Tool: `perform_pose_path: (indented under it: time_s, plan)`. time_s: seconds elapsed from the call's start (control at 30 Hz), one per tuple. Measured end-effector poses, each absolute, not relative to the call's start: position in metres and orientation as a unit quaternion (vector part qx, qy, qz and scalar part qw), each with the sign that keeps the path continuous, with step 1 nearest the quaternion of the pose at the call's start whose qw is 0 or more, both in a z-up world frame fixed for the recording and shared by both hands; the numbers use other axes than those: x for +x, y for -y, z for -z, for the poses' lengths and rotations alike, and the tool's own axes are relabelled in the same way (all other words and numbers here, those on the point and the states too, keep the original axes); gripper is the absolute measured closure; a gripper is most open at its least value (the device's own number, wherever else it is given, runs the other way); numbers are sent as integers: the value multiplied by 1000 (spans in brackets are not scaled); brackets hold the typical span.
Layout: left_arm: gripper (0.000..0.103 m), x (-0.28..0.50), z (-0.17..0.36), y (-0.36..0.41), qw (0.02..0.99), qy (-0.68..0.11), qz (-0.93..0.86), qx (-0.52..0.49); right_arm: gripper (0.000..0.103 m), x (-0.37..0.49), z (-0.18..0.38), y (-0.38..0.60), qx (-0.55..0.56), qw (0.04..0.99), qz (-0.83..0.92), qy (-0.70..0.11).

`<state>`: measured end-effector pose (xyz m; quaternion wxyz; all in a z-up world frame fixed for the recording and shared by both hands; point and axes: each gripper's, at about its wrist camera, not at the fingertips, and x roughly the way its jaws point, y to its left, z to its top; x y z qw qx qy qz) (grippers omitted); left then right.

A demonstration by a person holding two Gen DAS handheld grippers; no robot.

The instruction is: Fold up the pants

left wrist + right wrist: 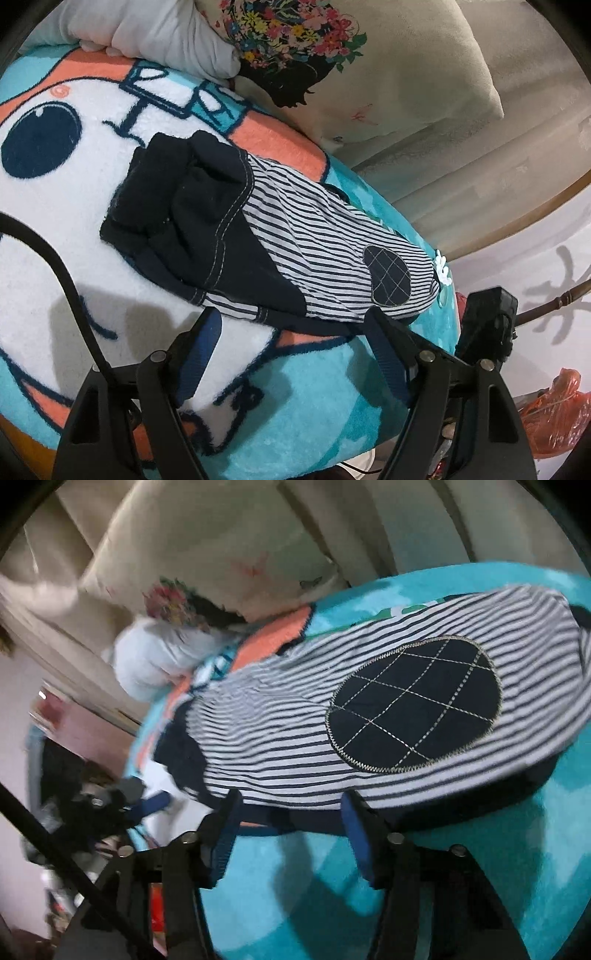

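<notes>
A: Left wrist view, from the left edge. A black cable (55, 254) loops down over the blanket (55, 206), a fleece with a big cartoon eye, white, coral and teal.

B: And the pants?

A: The pants (258, 236) lie flat on that blanket, about mid-frame. Dark navy end to the left, bunched in 2 or 3 folds; striped navy-and-white part to the right, with 1 dark oval patch (389, 278) stitched in a grid. A small white flower trim (442, 269) sits at the striped end, near the blanket's edge.

B: Left gripper?

A: The left gripper (291, 323) has its 2 fingers spread, tips at the near hem of the pants. Nothing is clamped between the pads; the hem lies across the gap.

B: Background?

A: A white pillow (159, 29) upper left, a floral cushion (332, 62) upper right. Far right, the right gripper (487, 325) shows as a dark block beside the blanket's edge, with an orange plastic bag (557, 413) below it.

B: Right wrist view?

A: Blurred. The left gripper (110, 805) is at the left, its state unreadable from here. The pants (295, 738) fill the middle, patch (413, 705) right of centre. The right gripper (291, 805) stands with fingers apart at the striped hem, not pinching cloth. Teal blanket (480, 849) underneath.
</notes>
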<state>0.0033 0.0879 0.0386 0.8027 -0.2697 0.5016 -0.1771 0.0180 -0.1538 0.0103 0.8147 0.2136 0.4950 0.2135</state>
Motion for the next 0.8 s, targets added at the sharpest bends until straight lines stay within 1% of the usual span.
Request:
perform_pose_path:
  time_s: [0.07, 0.13, 0.17, 0.2, 0.23, 0.43, 0.53, 0.57, 0.6, 0.67, 0.8]
  plan:
    - [25, 3, -40, -89, 803, -500, 179, -272, 38, 28, -17, 149, 205, 821, -209, -491]
    - [25, 2, -42, -92, 802, -500, 179, -274, 39, 37, -22, 145, 191, 829, -201, -486]
    - [25, 1, -43, -93, 801, -498, 181, -277, 56, 41, -24, 142, 175, 832, -197, -488]
    - [25, 1, -43, -95, 800, -497, 183, -280, 94, 45, -24, 138, 149, 837, -190, -490]
    - [25, 0, -44, -97, 799, -497, 185, -283, 98, 49, -22, 136, 146, 837, -188, -493]
    - [25, 3, -42, -97, 788, -503, 193, -297, 99, 53, -39, 151, 174, 851, -191, -457]
    - [25, 6, -42, -100, 788, -499, 194, -303, 97, 40, -57, 139, 119, 862, -228, -437]
    - [25, 7, -42, -102, 789, -497, 192, -306, 88, 33, -61, 129, 78, 861, -253, -435]
    - [25, 7, -42, -104, 788, -496, 190, -311, 71, 28, -61, 119, 43, 858, -270, -434]
    - [25, 8, -40, -110, 787, -494, 185, -321, 56, 18, -58, 104, -6, 850, -298, -433]
    - [25, 5, -40, -116, 785, -493, 182, -329, 56, 4, -49, 85, -66, 838, -328, -430]
